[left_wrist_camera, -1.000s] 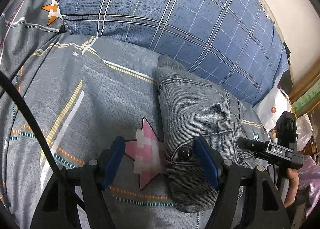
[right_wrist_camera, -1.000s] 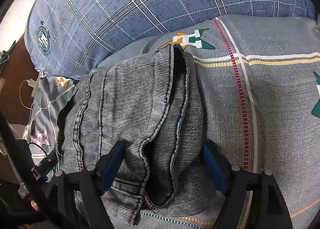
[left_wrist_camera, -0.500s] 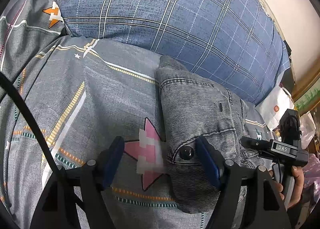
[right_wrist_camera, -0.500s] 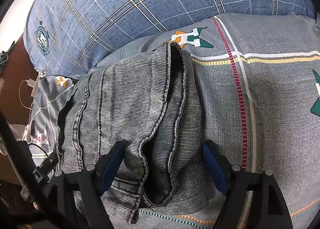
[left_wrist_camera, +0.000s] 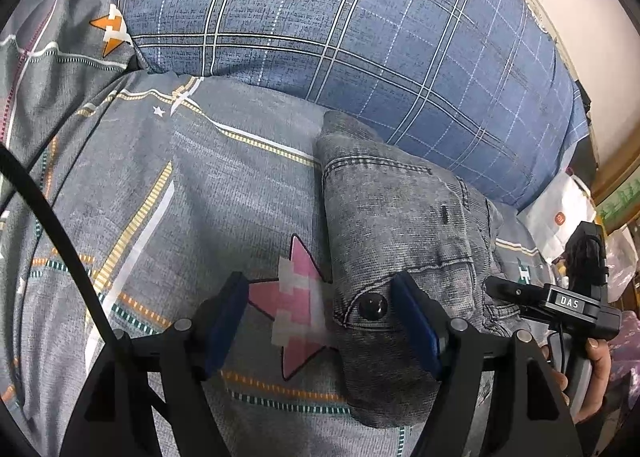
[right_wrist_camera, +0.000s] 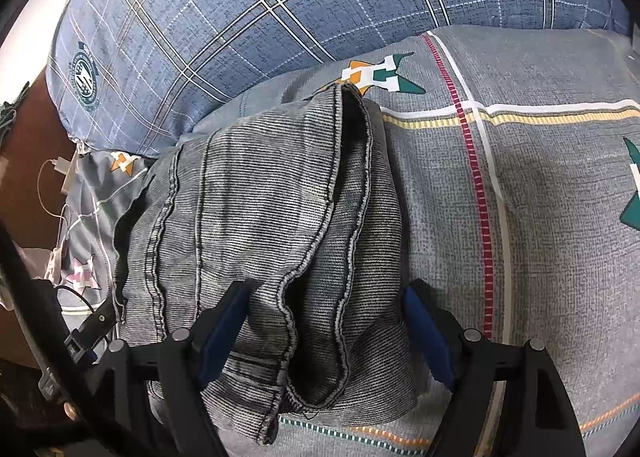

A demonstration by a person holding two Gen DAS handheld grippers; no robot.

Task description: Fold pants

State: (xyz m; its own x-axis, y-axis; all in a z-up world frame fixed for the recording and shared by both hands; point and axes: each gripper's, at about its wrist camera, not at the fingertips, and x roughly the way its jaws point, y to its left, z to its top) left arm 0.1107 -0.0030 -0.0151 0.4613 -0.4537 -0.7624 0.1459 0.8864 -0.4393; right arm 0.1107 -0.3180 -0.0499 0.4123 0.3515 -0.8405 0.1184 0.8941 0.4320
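Note:
Grey denim pants (left_wrist_camera: 400, 225) lie folded into a compact bundle on a grey patterned bedsheet (left_wrist_camera: 168, 185), waist button (left_wrist_camera: 372, 306) facing me. My left gripper (left_wrist_camera: 320, 321) is open and empty over the bundle's left edge and a pink star print. In the right wrist view the pants (right_wrist_camera: 264, 225) show their hem ends and seams. My right gripper (right_wrist_camera: 324, 333) is open, its blue pads either side of the hem end, holding nothing. The right gripper's body (left_wrist_camera: 560, 305) and the hand show at the left view's right edge.
A large blue plaid pillow (left_wrist_camera: 360, 37) lies just behind the pants, also in the right wrist view (right_wrist_camera: 260, 9). White plastic bags (left_wrist_camera: 560, 213) sit at the bed's far right. A white cable and charger (right_wrist_camera: 60, 173) lie by the brown edge at left.
Both grippers have drawn back slightly from the pants. Both stay open, and the bundle has not moved.

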